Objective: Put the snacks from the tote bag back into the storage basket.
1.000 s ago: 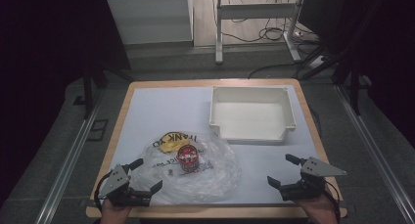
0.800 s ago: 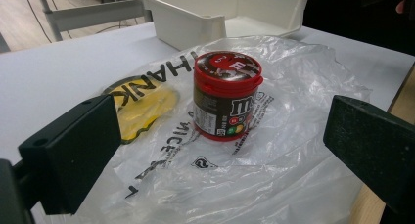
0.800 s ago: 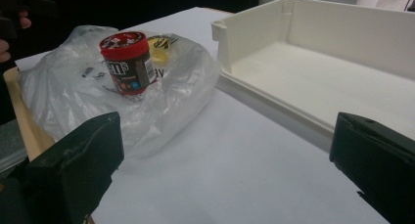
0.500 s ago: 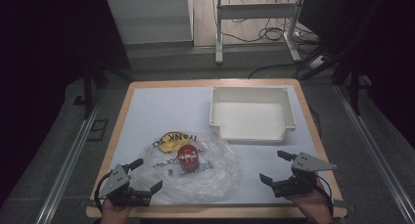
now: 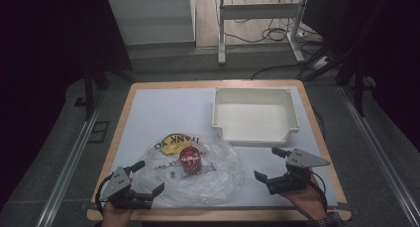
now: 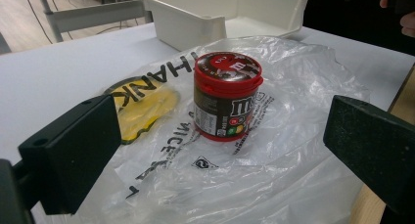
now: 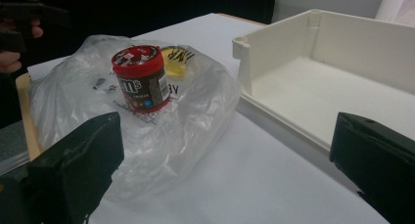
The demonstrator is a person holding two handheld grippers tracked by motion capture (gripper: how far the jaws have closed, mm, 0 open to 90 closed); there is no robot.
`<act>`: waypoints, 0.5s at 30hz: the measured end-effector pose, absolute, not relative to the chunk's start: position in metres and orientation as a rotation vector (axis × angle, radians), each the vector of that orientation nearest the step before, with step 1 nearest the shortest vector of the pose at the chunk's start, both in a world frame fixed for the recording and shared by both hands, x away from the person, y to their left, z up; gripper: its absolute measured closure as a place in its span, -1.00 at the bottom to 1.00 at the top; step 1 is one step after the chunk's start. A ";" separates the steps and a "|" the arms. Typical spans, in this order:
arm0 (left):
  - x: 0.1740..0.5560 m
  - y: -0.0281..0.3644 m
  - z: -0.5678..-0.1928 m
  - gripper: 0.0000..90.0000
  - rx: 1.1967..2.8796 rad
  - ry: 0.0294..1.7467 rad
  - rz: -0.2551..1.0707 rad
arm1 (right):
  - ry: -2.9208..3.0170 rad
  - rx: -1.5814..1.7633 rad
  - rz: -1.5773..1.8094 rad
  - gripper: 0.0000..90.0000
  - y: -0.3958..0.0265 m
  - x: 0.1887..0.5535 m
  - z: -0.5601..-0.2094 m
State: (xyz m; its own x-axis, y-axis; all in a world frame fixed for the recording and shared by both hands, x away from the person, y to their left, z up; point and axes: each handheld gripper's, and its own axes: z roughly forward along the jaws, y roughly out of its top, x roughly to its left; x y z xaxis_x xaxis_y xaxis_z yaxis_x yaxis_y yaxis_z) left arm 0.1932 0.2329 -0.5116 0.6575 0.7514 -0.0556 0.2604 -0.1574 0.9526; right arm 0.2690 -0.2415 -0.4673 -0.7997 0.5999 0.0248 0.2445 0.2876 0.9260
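Although both grippers sit at the near edge of the worktop [image 5: 163,108], the left gripper [image 5: 143,180] is the nearer one to the candy jar [image 5: 188,159]. The jar stands upright on a clear plastic bag [image 5: 218,177], lid up, so its long axis is vertical. In the left gripper view the jar [image 6: 226,96] lies straight ahead, centred between the two jaws, which stand wide and hold nothing. The left gripper already rests at the bag's near-left edge. The right gripper [image 5: 266,163] is also wide open and empty, apart from the bag's right side; in its view the jar [image 7: 141,78] sits ahead and to the left, off its centre line. The white tray [image 5: 255,134] lies beyond the jar, toward the far right. Judgement: a straight forward reach by the left gripper would meet the jar side-on.
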 end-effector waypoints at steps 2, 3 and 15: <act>0.193 0.233 -0.512 -0.99 1.723 0.824 0.530 | 2.231 0.760 1.515 -1.00 -0.238 0.271 -0.467; 0.193 0.233 -0.512 -0.99 1.723 0.824 0.530 | 2.232 0.755 1.519 -1.00 -0.237 0.271 -0.466; 0.193 0.233 -0.511 -0.99 1.723 0.823 0.530 | 2.246 0.667 1.520 -1.00 -0.210 0.282 -0.468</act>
